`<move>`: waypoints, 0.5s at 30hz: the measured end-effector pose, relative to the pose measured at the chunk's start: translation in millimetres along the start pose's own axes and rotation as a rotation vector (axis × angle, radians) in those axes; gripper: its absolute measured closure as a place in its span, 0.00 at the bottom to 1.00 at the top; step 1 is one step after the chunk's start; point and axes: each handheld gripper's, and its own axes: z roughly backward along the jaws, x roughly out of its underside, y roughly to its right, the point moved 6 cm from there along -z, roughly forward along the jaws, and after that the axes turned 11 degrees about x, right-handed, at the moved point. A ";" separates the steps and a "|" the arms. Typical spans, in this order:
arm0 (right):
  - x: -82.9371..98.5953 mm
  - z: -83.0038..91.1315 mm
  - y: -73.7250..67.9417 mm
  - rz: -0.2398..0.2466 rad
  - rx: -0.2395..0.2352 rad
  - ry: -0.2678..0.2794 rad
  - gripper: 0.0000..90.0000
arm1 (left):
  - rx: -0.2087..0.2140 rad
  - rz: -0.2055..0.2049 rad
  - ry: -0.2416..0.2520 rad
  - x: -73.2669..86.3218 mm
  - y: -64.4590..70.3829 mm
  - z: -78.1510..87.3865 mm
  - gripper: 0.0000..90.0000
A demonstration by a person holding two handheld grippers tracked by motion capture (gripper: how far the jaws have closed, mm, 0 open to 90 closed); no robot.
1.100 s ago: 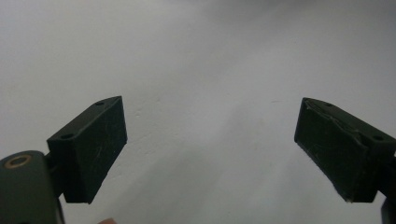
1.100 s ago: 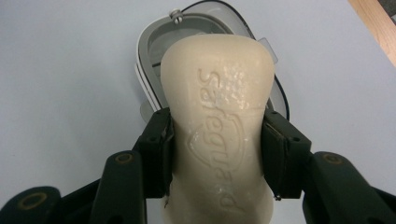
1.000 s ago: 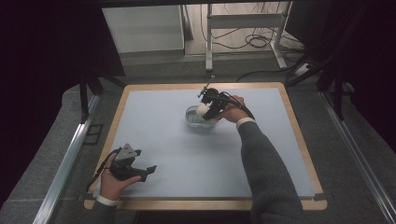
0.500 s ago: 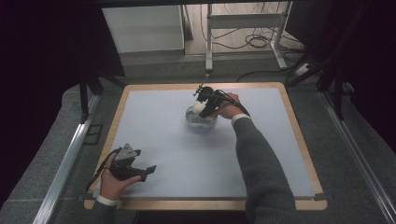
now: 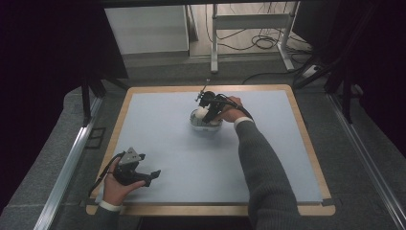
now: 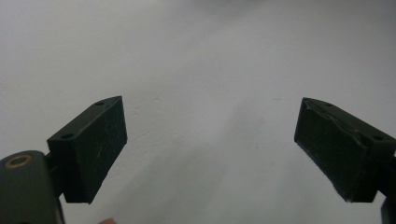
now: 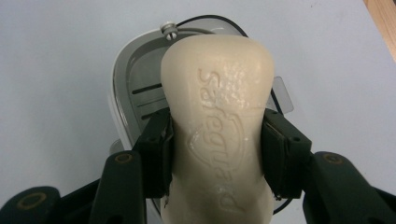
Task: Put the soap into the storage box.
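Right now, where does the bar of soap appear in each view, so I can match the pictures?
High view: the bar of soap sits above centre, held by the right gripper over the soap dish.
Right gripper view: the soap fills the centre, clamped between the two black jaws, with the dish behind it.
Left gripper view: no soap; open jaws over the bare mat.
Shared landmark: the soap dish, just under the soap in the high and right gripper views.

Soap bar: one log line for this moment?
right hand-held gripper: shut on soap bar | over soap dish | left hand-held gripper: open, above blue mat
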 end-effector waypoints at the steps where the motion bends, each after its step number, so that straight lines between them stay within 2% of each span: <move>1: 0.0 -0.8 -0.6 0.002 -0.002 0.001 0.55 | -0.001 -0.001 -0.001 0.1 0.3 -0.7 0.11; 5: -0.2 -4.7 -2.3 0.013 -0.003 -0.004 0.54 | 0.005 -0.006 -0.007 -0.3 2.1 -2.7 0.11; 8: -0.2 -6.0 -2.8 -0.002 -0.012 -0.003 0.51 | 0.003 -0.007 -0.008 -0.2 1.9 -2.6 0.11; 14: -4.0 5.2 -0.5 -0.073 -0.026 0.049 0.44 | 0.000 -0.003 0.000 -0.3 0.7 -1.0 0.11; 15: -4.0 6.5 0.5 -0.075 -0.016 0.053 0.44 | 0.000 -0.003 0.000 -0.3 1.0 -0.9 0.11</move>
